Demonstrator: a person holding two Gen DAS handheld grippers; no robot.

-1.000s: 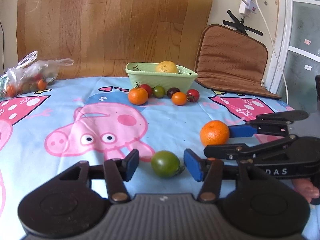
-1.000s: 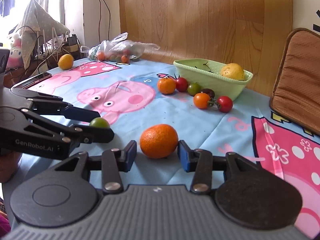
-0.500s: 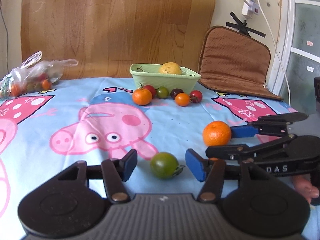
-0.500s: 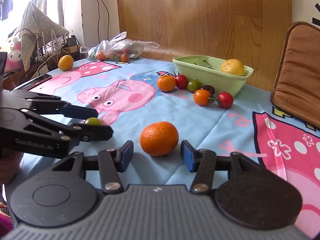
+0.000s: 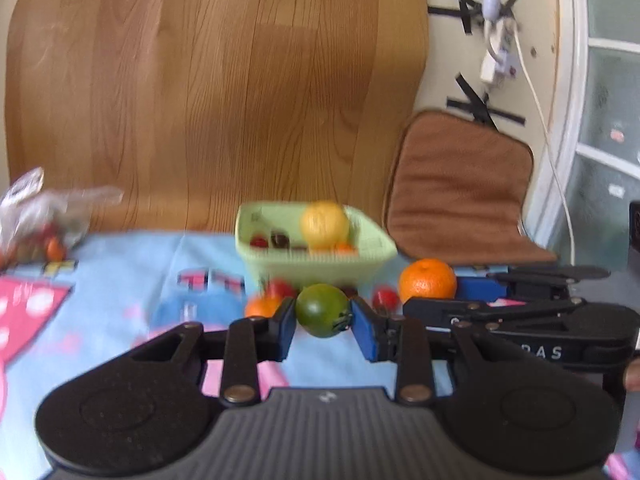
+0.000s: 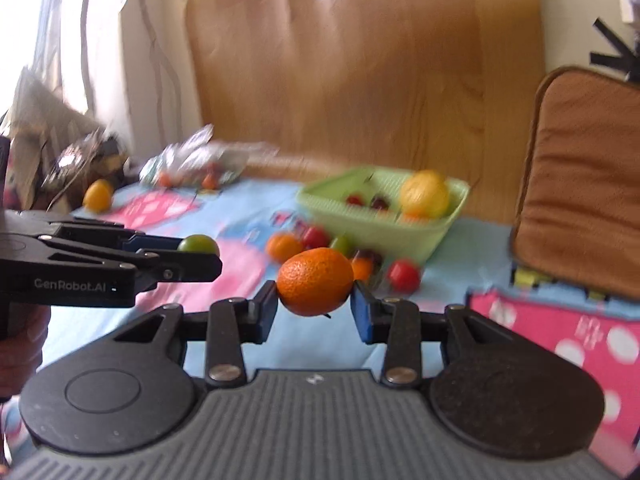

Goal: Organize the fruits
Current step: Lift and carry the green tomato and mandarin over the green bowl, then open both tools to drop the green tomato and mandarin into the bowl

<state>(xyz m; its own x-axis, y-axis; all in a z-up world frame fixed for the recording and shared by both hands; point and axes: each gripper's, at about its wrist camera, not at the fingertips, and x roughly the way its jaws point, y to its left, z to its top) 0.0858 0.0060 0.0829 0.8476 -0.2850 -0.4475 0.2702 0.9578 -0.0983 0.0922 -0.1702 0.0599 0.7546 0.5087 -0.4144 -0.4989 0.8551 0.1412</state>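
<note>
Left hand-held gripper [image 5: 323, 317]: jaws just closed onto a green tomato [image 5: 322, 310], pads pressing both sides, held clear of the table [image 5: 120, 280]. Right hand-held gripper [image 6: 316, 300]: jaws just closed onto an orange [image 6: 316, 287], likewise lifted. Green basket [image 6: 372, 228], beyond: one yellow fruit [image 6: 425, 194], small tomatoes inside; more loose in front.

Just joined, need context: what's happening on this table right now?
A person is sorting fruit with a handheld tool in each hand. The left tool has just closed on a green tomato, the right tool on an orange mandarin; both fruits are off the cloth. Ahead sits the green basket, already holding a lemon and small tomatoes. More tomatoes lie loose in front of it.
</note>
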